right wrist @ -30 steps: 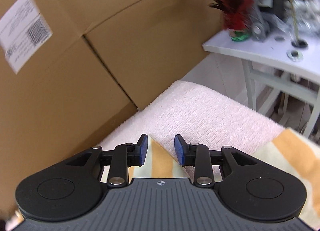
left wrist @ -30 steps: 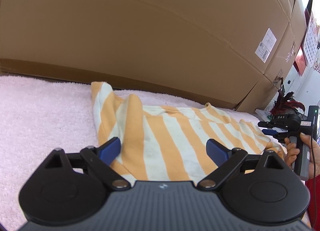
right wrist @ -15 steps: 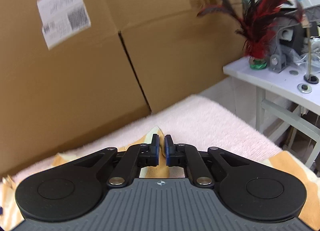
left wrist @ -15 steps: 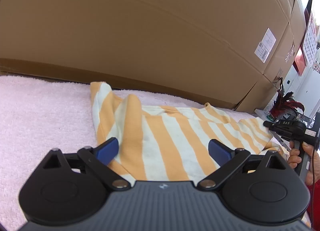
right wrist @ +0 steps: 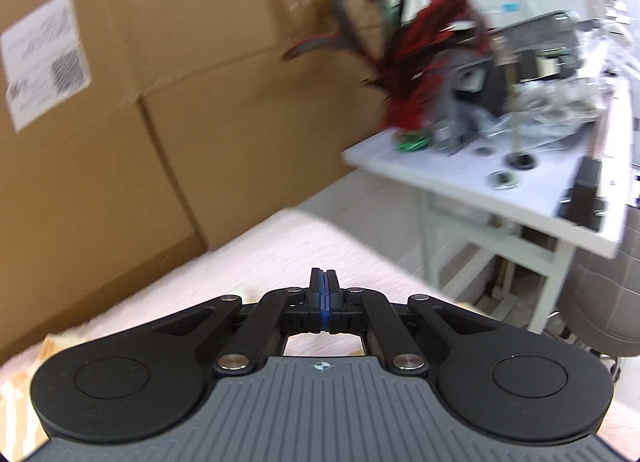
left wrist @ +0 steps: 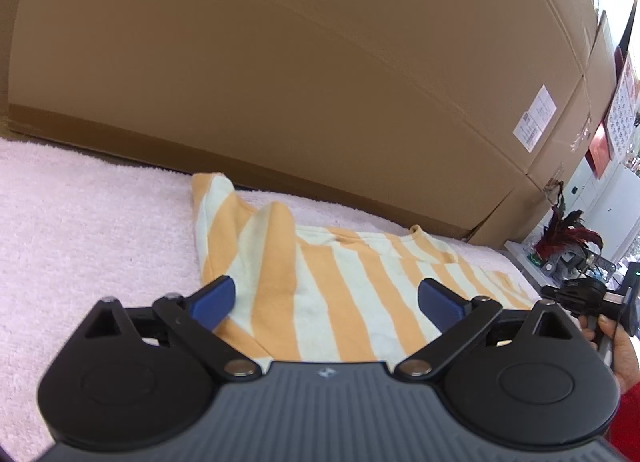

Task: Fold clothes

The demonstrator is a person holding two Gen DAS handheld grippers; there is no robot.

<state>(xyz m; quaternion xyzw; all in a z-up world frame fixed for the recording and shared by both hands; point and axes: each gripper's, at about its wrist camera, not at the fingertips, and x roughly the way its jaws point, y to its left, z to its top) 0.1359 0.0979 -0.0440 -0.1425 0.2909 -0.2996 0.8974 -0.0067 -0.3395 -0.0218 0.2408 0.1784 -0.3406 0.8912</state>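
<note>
Blue fingers [left wrist: 211, 301] of the left gripper [left wrist: 326, 300] stand spread wide, gripping nothing, low over the near edge of the orange-and-white striped garment [left wrist: 320, 278]. The garment lies mostly flat on a pink towel-like surface [left wrist: 80, 222], one end bunched into a raised ridge toward the left, its far edge close to the wall of cardboard boxes [left wrist: 320, 82]. On the right gripper [right wrist: 324, 290] the pads are pressed together edge to edge; the right wrist view is motion-blurred and no cloth shows between them, so whether they pinch any fabric cannot be told. A little striped cloth shows at the lower left of that view. In the left wrist view, a hand [left wrist: 618, 346] with a red sleeve holds the right gripper beyond the garment's right end. A white table [right wrist: 480, 190] with red-and-black feathers [right wrist: 420, 74] stands past the pink surface.
</note>
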